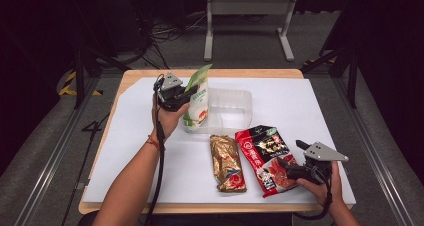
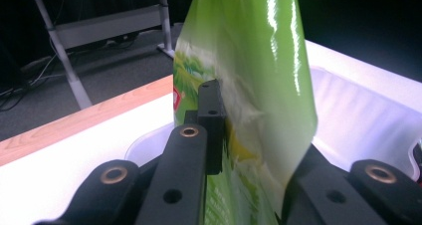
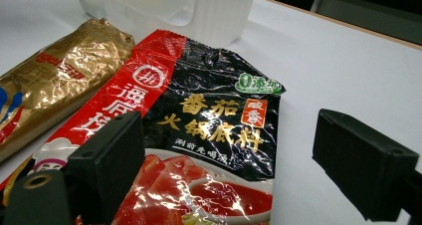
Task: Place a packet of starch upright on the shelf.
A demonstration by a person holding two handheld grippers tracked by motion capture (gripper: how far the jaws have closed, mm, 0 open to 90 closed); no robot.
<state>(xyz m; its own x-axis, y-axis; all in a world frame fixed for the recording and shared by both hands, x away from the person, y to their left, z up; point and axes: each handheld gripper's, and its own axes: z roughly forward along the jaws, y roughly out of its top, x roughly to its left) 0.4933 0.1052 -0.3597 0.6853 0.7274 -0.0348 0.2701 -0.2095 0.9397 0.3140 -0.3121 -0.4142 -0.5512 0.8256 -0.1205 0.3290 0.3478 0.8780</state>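
Observation:
A green and white pouch point(image 1: 196, 98) stands upright at the left end of a clear plastic bin point(image 1: 247, 103), with my left gripper point(image 1: 189, 100) shut on its upper part. In the left gripper view the pouch point(image 2: 249, 60) is pinched between the black jaws of the left gripper point(image 2: 254, 150), and the bin point(image 2: 358, 120) lies behind it. Whether the pouch's bottom rests in the bin I cannot tell. My right gripper point(image 1: 287, 168) is open at the front right, by the lower edge of a red and black packet point(image 1: 265, 156). The right gripper point(image 3: 236, 160) has that packet point(image 3: 209, 120) lying flat under its open jaws.
A gold packet point(image 1: 227, 163) lies flat just left of the red one, and in the right gripper view the gold packet point(image 3: 54, 80) sits in front of the bin point(image 3: 199, 11). A white sheet point(image 1: 300, 101) covers the wooden table. A metal frame point(image 1: 247, 8) stands on the floor beyond.

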